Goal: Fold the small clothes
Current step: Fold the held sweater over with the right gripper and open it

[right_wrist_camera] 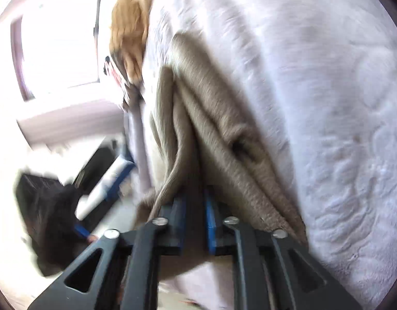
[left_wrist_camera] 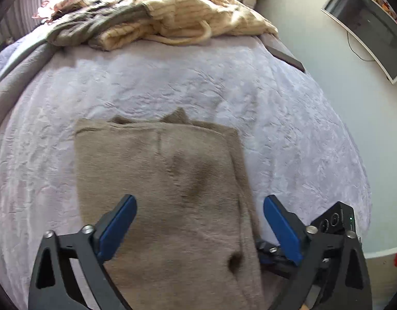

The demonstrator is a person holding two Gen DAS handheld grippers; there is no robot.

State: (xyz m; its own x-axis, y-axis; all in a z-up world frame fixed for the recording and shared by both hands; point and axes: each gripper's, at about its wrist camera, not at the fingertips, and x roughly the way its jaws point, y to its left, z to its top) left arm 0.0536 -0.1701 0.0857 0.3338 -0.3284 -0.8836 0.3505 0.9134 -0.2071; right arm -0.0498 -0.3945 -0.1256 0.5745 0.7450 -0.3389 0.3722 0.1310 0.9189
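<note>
A folded tan knit garment (left_wrist_camera: 167,180) lies on the lilac bed cover (left_wrist_camera: 198,77). My left gripper (left_wrist_camera: 198,206) is open just above it, with blue pads (left_wrist_camera: 115,230) spread to either side of the cloth. The right gripper's black body (left_wrist_camera: 335,219) shows at the garment's right edge. In the right wrist view, my right gripper (right_wrist_camera: 195,196) is shut on the tan garment (right_wrist_camera: 211,118), pinching its folded edge, which drapes away over the bed cover (right_wrist_camera: 314,90). That view is tilted and blurred.
A heap of cream and grey knit clothes (left_wrist_camera: 157,23) lies at the far end of the bed. A dark flat object (left_wrist_camera: 285,55) sits at the bed's right edge. A framed screen (left_wrist_camera: 366,25) hangs on the wall. A window (right_wrist_camera: 59,41) glares brightly.
</note>
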